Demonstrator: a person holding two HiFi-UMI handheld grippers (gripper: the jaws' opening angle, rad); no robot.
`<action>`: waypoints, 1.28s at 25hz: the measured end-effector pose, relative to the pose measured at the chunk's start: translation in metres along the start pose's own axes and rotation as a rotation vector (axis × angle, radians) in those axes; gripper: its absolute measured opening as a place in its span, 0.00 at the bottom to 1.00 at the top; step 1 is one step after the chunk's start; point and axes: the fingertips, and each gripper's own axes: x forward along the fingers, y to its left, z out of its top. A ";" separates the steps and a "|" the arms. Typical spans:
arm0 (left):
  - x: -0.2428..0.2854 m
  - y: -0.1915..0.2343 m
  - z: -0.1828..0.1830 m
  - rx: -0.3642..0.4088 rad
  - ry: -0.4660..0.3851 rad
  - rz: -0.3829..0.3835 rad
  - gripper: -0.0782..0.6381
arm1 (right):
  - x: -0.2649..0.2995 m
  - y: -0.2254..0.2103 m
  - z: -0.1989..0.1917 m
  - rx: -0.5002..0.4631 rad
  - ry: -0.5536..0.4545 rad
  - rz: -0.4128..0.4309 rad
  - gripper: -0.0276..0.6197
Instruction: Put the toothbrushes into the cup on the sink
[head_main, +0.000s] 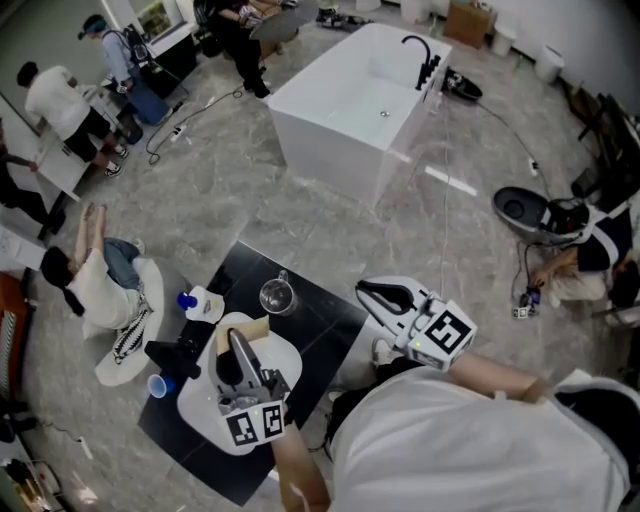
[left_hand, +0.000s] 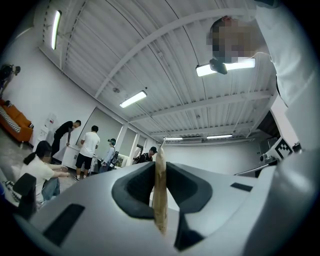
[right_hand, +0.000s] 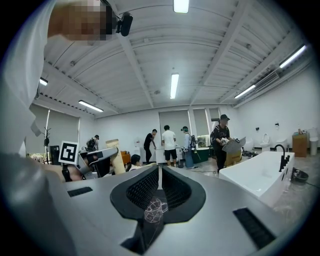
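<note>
In the head view a clear glass cup (head_main: 277, 296) stands on the black countertop (head_main: 320, 320), just behind the white sink basin (head_main: 205, 420). My left gripper (head_main: 237, 342) hovers over the basin, jaws tilted upward, shut on a flat tan toothbrush (head_main: 252, 329) that looks sleeved in card. In the left gripper view that gripper (left_hand: 160, 167) pinches the tan toothbrush (left_hand: 160, 195) edge-on against the ceiling. My right gripper (head_main: 368, 290) is held to the right of the cup, off the counter's edge. In its own view the right gripper (right_hand: 160, 172) is shut with nothing between the pads.
A blue-capped white bottle (head_main: 203, 304), a black object (head_main: 176, 356) and a small blue cup (head_main: 160, 385) stand at the counter's left. A white bathtub (head_main: 355, 100) stands further off. A person sits on the floor (head_main: 95, 285) at the left; others stand beyond.
</note>
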 end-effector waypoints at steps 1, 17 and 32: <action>0.000 0.001 -0.002 -0.002 0.002 0.001 0.19 | 0.000 0.000 -0.001 0.000 0.000 0.000 0.11; 0.013 0.005 -0.017 -0.024 0.016 0.003 0.19 | -0.004 -0.009 -0.007 -0.006 0.027 -0.011 0.11; 0.024 0.006 -0.029 -0.046 0.034 -0.003 0.19 | -0.003 -0.016 -0.006 -0.010 0.040 -0.016 0.11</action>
